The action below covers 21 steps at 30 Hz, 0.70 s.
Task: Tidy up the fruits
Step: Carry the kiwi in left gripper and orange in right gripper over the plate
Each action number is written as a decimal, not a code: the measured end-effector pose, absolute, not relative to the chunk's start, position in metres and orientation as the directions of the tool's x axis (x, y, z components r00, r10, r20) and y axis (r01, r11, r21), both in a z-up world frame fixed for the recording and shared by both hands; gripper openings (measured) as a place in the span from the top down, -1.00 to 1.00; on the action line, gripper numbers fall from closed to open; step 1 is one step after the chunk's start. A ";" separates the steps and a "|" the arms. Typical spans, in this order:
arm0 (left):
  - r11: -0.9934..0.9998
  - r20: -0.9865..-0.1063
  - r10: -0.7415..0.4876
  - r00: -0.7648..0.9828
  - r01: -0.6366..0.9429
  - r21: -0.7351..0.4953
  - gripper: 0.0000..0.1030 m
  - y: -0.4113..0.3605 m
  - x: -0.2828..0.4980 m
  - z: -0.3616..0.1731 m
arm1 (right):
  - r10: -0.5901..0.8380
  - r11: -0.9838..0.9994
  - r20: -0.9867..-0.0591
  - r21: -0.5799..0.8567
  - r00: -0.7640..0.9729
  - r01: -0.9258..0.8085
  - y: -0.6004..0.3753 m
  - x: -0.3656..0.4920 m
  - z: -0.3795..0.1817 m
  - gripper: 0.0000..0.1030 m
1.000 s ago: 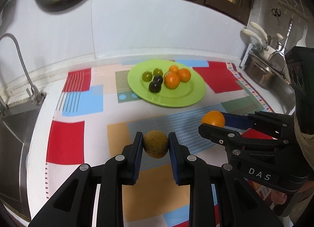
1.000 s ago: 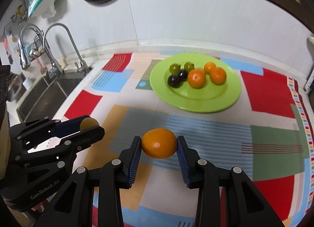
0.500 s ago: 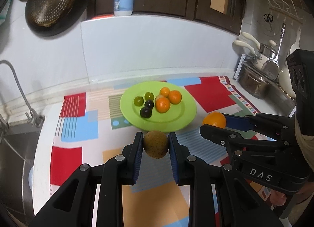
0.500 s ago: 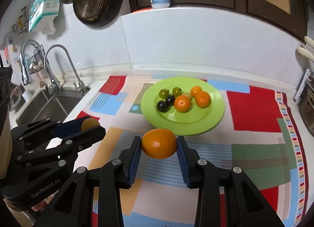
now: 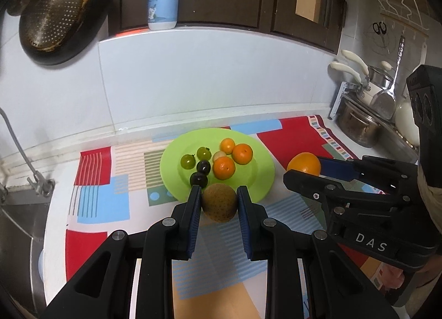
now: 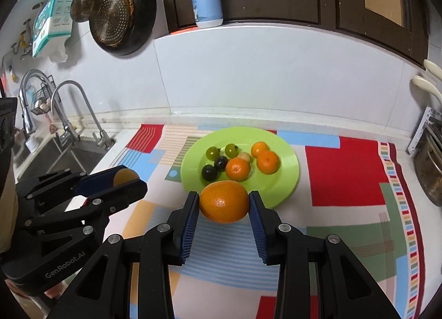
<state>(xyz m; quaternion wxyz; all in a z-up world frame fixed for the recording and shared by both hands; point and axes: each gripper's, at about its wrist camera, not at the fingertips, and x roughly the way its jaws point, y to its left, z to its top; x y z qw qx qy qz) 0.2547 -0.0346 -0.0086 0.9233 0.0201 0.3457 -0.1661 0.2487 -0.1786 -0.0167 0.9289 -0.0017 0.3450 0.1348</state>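
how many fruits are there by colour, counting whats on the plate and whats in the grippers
orange: 4, three on the green plate () and one large orange in the right gripper
green: 2 ()
dark: 2 ()
pale, half hidden: 1
brown: 1 brown fruit in the left gripper
total: 10

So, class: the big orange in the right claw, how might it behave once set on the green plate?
The orange is round, so it would probably roll unless released gently. The green plate looks shallow, so its rim may barely stop it. The right claw pinches only its sides, yet it shows no denting, suggesting firm skin.
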 end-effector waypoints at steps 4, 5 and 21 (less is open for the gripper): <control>0.943 -0.651 -0.295 0.699 0.323 -0.080 0.49 -0.038 0.268 -0.011 | 0.245 0.965 -0.643 0.086 0.725 -0.249 -0.181 0.262 -0.017 0.27; 0.942 -0.654 -0.297 0.696 0.326 -0.080 0.49 -0.040 0.272 -0.013 | 0.244 0.965 -0.645 0.085 0.725 -0.249 -0.182 0.265 -0.017 0.27; 0.934 -0.707 -0.310 0.636 0.344 -0.100 0.49 -0.057 0.332 -0.049 | 0.231 0.968 -0.697 0.090 0.679 -0.236 -0.195 0.326 -0.048 0.27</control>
